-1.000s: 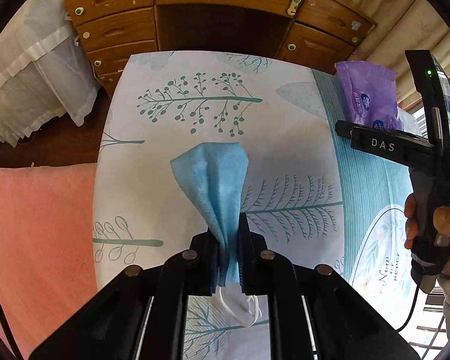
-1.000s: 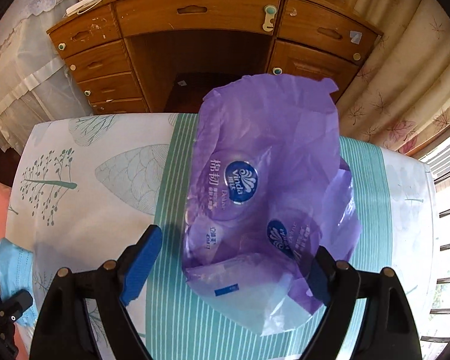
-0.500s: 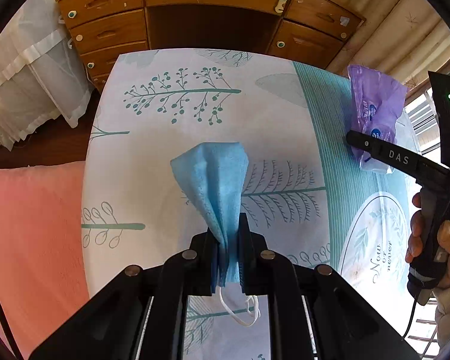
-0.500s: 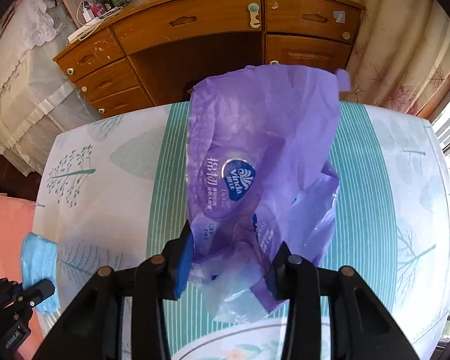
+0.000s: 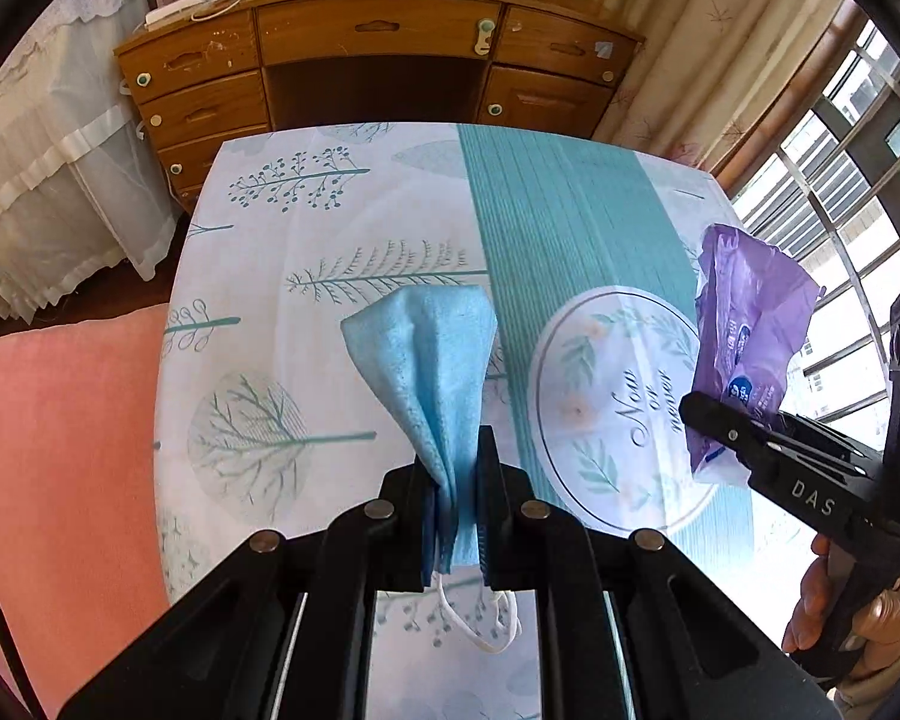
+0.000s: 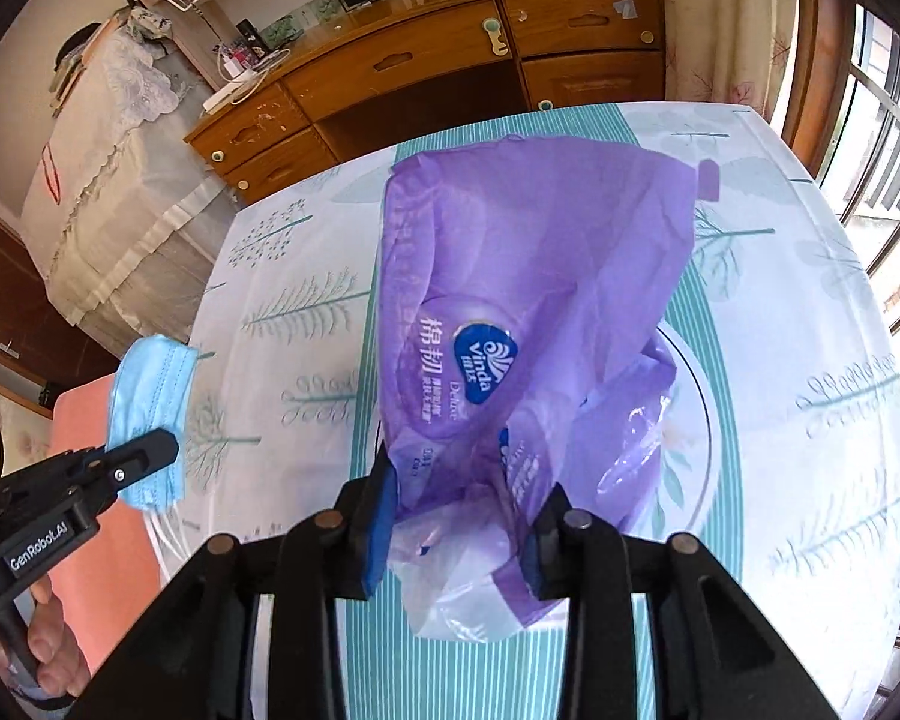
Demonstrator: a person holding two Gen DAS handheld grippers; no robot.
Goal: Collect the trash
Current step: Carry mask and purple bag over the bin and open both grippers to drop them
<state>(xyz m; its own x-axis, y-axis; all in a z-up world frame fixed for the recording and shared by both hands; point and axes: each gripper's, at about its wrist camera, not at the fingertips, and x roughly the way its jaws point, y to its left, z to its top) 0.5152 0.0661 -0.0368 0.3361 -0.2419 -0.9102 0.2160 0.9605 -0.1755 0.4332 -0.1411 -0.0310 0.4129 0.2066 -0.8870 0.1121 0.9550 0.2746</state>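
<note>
A crumpled blue face mask (image 5: 426,354) hangs above the table, and my left gripper (image 5: 456,468) is shut on its lower end; its white ear loop dangles below the fingers. An empty purple tissue wrapper (image 6: 534,276) is lifted off the table between the blue pads of my right gripper (image 6: 462,504), whose jaws are closing on its crumpled bottom. In the left wrist view the right gripper (image 5: 714,420) and the wrapper (image 5: 744,312) are at the right. The right wrist view shows the left gripper (image 6: 156,450) and the mask (image 6: 150,396) at the left edge.
The table carries a white and teal leaf-print cloth (image 5: 330,228). A wooden desk with drawers (image 5: 378,42) stands beyond it. A pink cushion (image 5: 60,450) lies to the left, a white-draped bed (image 5: 42,180) at the far left, and a barred window (image 5: 858,180) on the right.
The right gripper's jaws closed on the purple wrapper and raised it off the table. Both grippers rose and drew back toward the near side, the mask staying in the left one.
</note>
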